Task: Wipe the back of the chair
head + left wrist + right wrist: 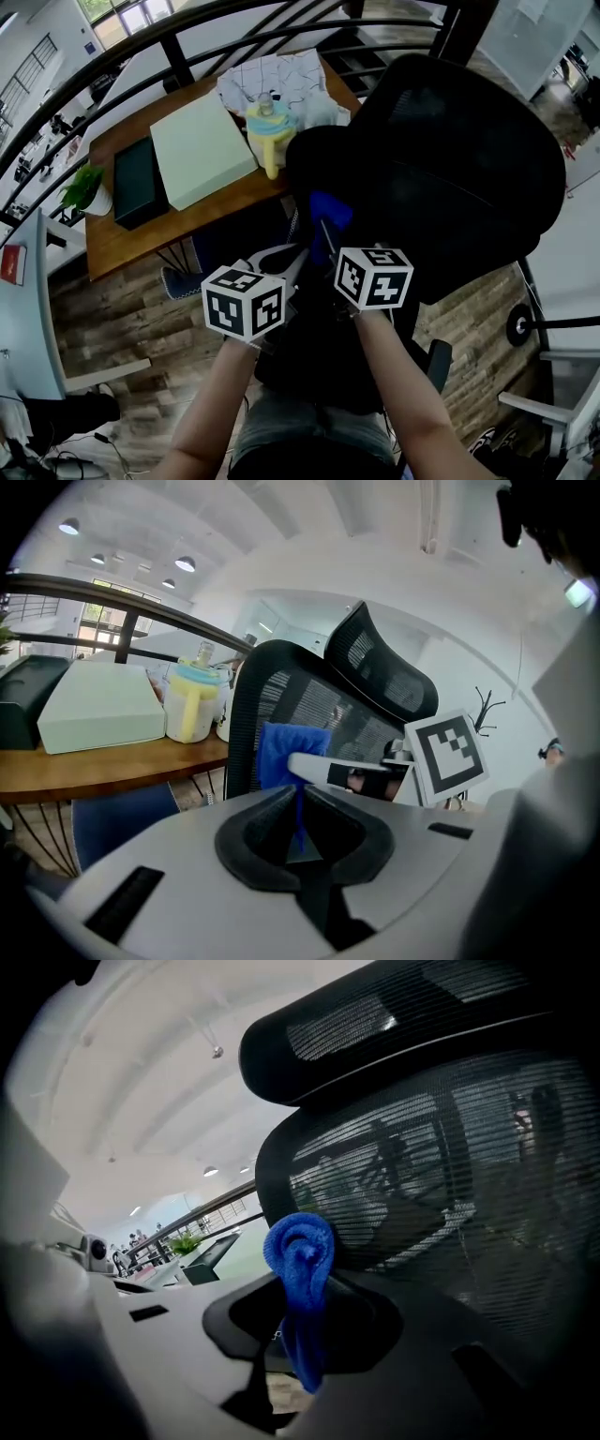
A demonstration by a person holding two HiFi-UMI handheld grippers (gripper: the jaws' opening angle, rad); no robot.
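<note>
A black mesh office chair back [450, 169] rises in front of me, and its headrest [375, 1035] sits above the mesh [441, 1176]. A blue cloth [330, 211] is pressed against the near left edge of the backrest. My right gripper [325, 239] is shut on the bunched cloth [300, 1246], which bulges out over its jaws [300, 1335]. My left gripper [295, 253] is close beside it, shut on a thin hanging corner of the same cloth [286, 747], pinched between its jaws [298, 813]. The chair back [281, 691] stands just beyond.
A wooden desk [122, 239] lies behind the chair with a pale green box [202, 148], a dark box [139, 178], a yellow and blue jug [267, 131] and a potted plant [86, 187]. A black railing [187, 28] curves past it. A chair wheel [520, 323] is at the right.
</note>
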